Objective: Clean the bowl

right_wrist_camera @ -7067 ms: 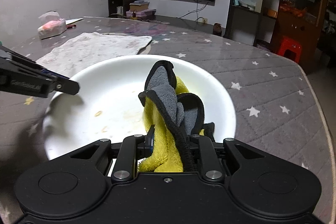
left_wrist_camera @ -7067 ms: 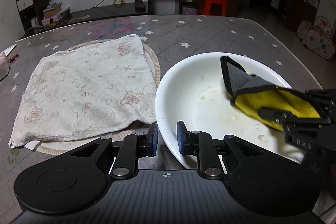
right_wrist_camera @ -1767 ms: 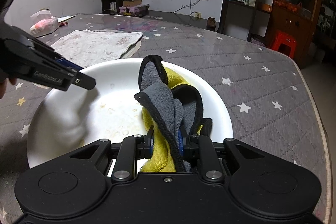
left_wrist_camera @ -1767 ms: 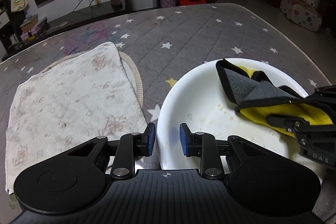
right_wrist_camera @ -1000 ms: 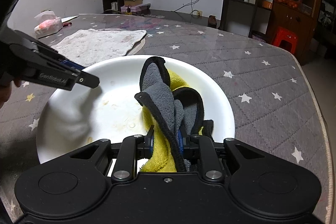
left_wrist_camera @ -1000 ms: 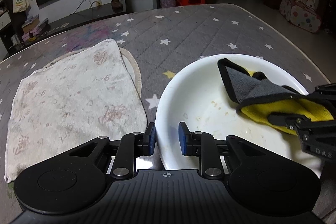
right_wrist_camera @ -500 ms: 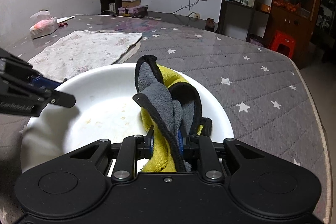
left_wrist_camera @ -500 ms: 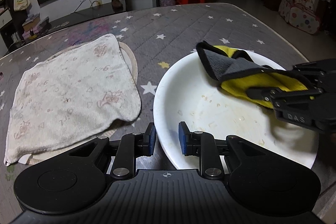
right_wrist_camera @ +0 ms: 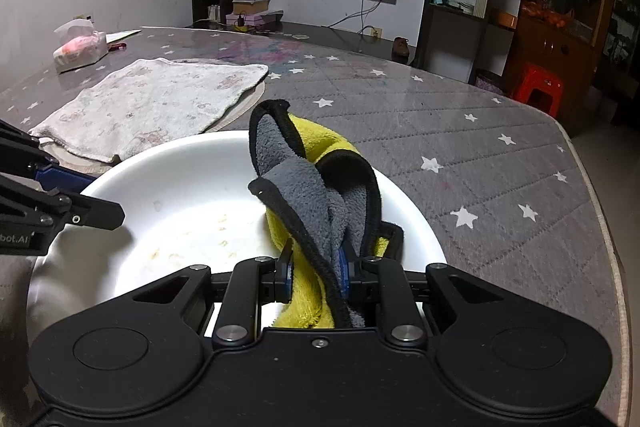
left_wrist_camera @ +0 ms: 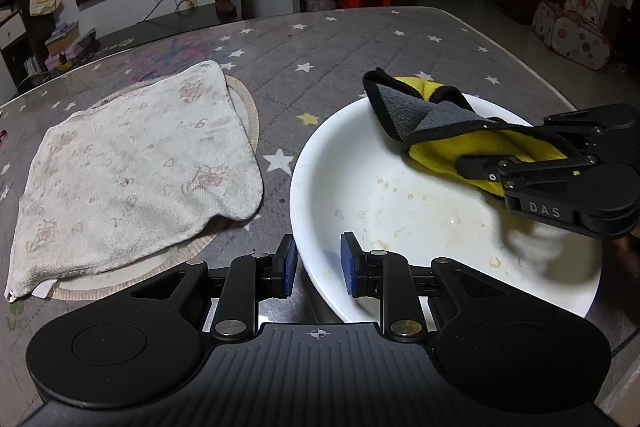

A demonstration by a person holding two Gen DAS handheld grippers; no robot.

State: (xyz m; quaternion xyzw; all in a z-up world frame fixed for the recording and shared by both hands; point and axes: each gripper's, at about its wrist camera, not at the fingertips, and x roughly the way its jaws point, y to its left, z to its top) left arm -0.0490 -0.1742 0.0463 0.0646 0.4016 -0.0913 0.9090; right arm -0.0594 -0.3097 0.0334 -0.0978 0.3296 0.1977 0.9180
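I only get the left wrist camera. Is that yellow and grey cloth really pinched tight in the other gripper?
Observer: Yes. The right wrist view shows the jaws of the right gripper shut on the yellow and grey fleece cloth, bunched between the blue pads.
Operator: Is anything lying past the pale patterned towel?
Observer: Yes, a pink and white tissue pack sits beyond it, near the far left edge.

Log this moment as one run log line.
step: wiping bowl | right gripper: shut on cloth | left gripper: clamps rim | residue remains
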